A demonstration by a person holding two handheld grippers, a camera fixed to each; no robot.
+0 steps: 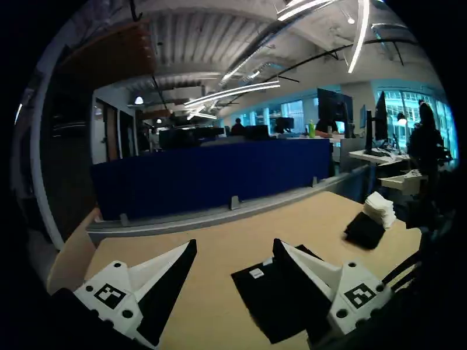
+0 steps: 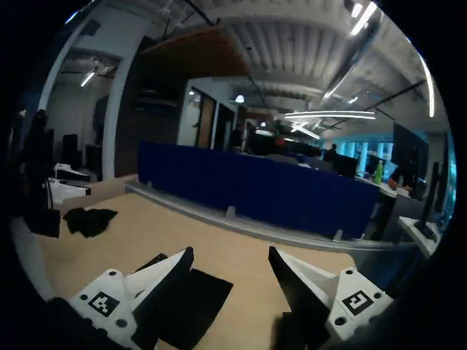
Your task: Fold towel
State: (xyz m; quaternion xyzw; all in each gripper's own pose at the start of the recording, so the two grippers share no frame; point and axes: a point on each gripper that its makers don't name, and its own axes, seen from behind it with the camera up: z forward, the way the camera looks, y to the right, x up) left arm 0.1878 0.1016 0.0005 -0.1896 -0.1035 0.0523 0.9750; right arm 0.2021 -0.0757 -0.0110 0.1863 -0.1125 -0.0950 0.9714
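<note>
- My left tool (image 1: 233,248) is released, its two fingers spread wide with nothing between them.
- The towel (image 1: 274,303) is black and lies flat and folded on the worktop (image 1: 233,230). A small white tag (image 1: 257,273) sits near its far edge.
- In the left gripper view, one of my left tool's fingers (image 1: 303,277) hangs over the towel and the other is off to its side, above bare wood.
- My right tool (image 2: 230,251) is also released, jaws apart and gripping nothing.
- In the right gripper view, one finger (image 2: 166,277) covers the towel's (image 2: 195,303) near corner.
- Beyond the towel and off to one side, well apart from it, lies a stack of black and white cloths (image 1: 373,220).
- A crumpled black cloth (image 2: 87,220) lies well apart from the towel, near the worktop's edge.
- Behind the towel, a blue partition (image 1: 210,175) runs along the worktop's far side.
</note>
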